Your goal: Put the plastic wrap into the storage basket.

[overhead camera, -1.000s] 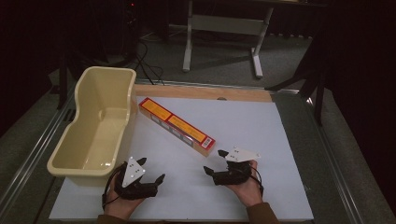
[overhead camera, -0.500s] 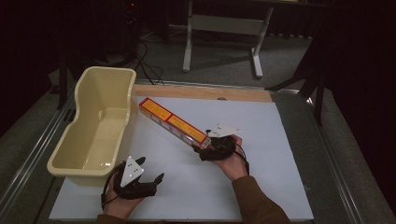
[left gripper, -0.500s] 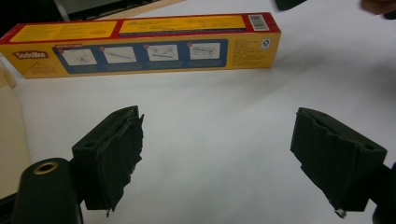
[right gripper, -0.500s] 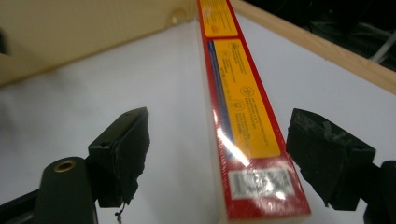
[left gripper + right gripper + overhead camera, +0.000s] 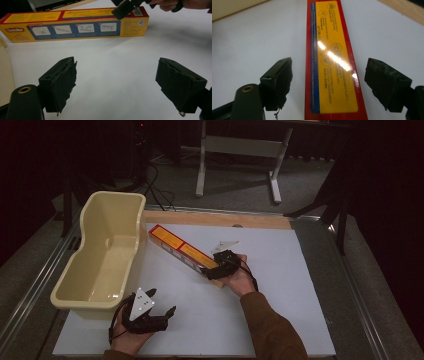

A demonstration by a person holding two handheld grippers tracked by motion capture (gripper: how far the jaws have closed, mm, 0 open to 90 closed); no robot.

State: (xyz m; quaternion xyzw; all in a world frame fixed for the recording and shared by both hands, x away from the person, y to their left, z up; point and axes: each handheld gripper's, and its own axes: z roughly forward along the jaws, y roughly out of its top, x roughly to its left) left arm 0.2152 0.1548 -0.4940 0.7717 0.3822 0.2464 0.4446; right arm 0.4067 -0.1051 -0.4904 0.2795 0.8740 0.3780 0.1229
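Straddles near end of long red-and-yellow box [image 5: 329, 62] with right gripper [image 5: 327, 85], jaws closing, pads not touching; left gripper [image 5: 116, 82] wide open, empty.

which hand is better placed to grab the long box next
Right. The right gripper already straddles the near end of the box, its jaws just closing, gaps still on both sides. The left gripper hangs open over bare table, well short of the box, beside the tub.
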